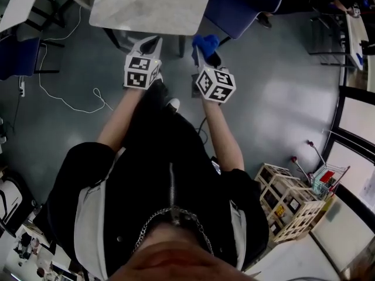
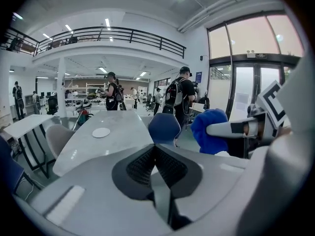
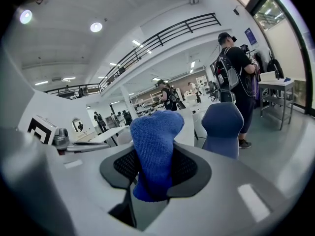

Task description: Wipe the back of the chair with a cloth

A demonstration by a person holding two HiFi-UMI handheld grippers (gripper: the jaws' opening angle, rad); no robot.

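The right gripper point(image 1: 203, 50) is clenched on a blue cloth point(image 1: 205, 41). In the right gripper view the cloth point(image 3: 155, 140) stands bunched and upright between the ribbed pads, and its top pokes out well past the fingertips. The left gripper point(image 1: 150, 44) holds nothing. In its own view the left gripper point(image 2: 155, 150) has its jaws pressed together with no gap and no object between them. Both grippers hang in the air side by side, just short of the near edge of a pale, marble-look bench point(image 1: 151, 6). The blue chair point(image 1: 237, 6) stands past the bench's right corner, apart from both grippers. From the right gripper view its rounded backrest point(image 3: 224, 128) rises ahead and to the right of the cloth, and nothing touches it. The wiping itself has not begun. This looks like the carry-over step, with the cloth secured and the chair not yet reached. The next move calls for bringing the right gripper forward and to the right, clear of the bench corner. The free end of the cloth should then be laid against the backrest with enough pressure to flatten the bunch. It would then sweep across the surface while the grip holds firm so that the cloth does not slip out. The empty left gripper could steady the chair if it swivels or rolls.
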